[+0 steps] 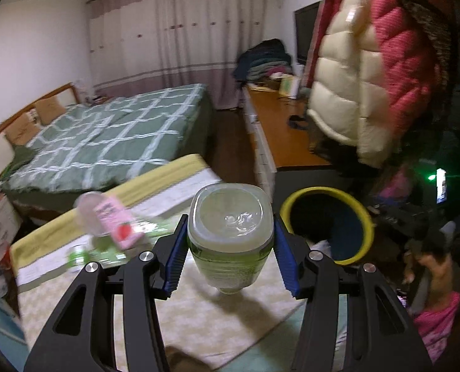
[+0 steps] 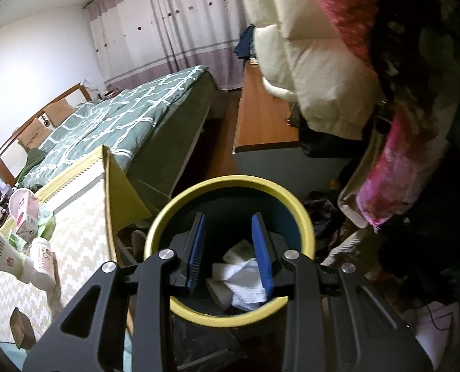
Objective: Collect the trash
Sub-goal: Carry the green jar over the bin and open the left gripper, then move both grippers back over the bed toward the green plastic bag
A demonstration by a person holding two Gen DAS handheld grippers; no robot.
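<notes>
My left gripper (image 1: pixel 230 220) is shut on a clear plastic bottle (image 1: pixel 230 232) with a green label, whose base faces the camera. It hangs above a table with a cream patterned cloth (image 1: pixel 198 322), left of a dark bin with a yellow rim (image 1: pixel 368 217). In the right wrist view my right gripper (image 2: pixel 228 220) stands open over the bin (image 2: pixel 230 183), with nothing between its blue pads (image 2: pixel 261 245). Crumpled white tissue (image 2: pixel 245 282) lies inside the bin. A pink carton (image 1: pixel 115 223) and a small white bottle (image 2: pixel 42 259) rest on the table.
A bed with a green checked cover (image 1: pixel 105 136) fills the left background. A low wooden cabinet (image 1: pixel 279 130) runs behind the bin. Cream and pink puffer jackets (image 1: pixel 369 77) hang above right. Clothes and clutter (image 2: pixel 385 248) cover the floor right of the bin.
</notes>
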